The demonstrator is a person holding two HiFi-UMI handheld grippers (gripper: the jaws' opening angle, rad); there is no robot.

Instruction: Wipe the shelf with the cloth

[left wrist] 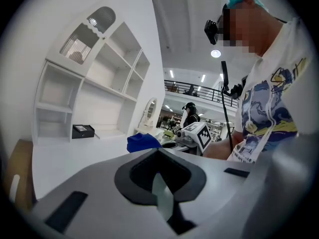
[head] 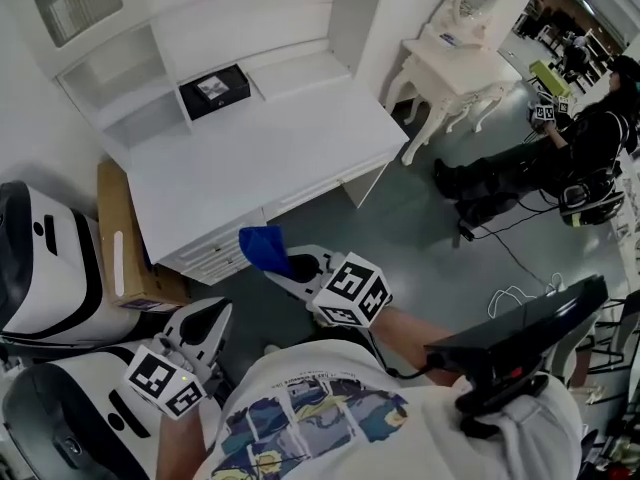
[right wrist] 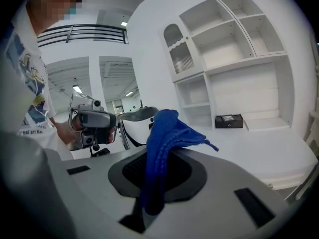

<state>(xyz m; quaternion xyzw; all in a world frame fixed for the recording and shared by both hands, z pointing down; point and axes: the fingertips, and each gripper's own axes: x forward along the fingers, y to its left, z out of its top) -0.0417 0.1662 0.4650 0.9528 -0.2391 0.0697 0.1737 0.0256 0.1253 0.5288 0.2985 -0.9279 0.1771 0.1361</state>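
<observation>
right gripper [right wrist: 153, 185]: clenched on the cloth, grey moulded jaws pinching its lower end.
cloth [right wrist: 167, 133]: blue, soft looped weave, bunched into a ridge. It sticks up out of the jaws with one corner flopped to the side.
cloth position: in the air near the front edge of the desk [head: 250, 163], touching neither the desk nor the shelf.
left gripper [left wrist: 162, 199]: jaws pressed together on nothing, held low beside the person's torso.
shelf [head: 260, 23]: white painted hutch on the desk with flat, matte, square open bays.
black box [head: 214, 90]: flat rectangle with a pale patch on the lid, on the hutch's low ledge (only item on the shelving).
head view only: cardboard box [head: 120, 233] tight against the desk's left side. There is also a white dressing table [head: 455, 63] with curved legs and an oval mirror, and a seated person [head: 585, 143] in dark clothes well to the right.
gripper views only: the cloth's weave, and an arched hutch door [left wrist: 79, 44] with ribbed panel. Each gripper's marker cube shows in the other's view.
</observation>
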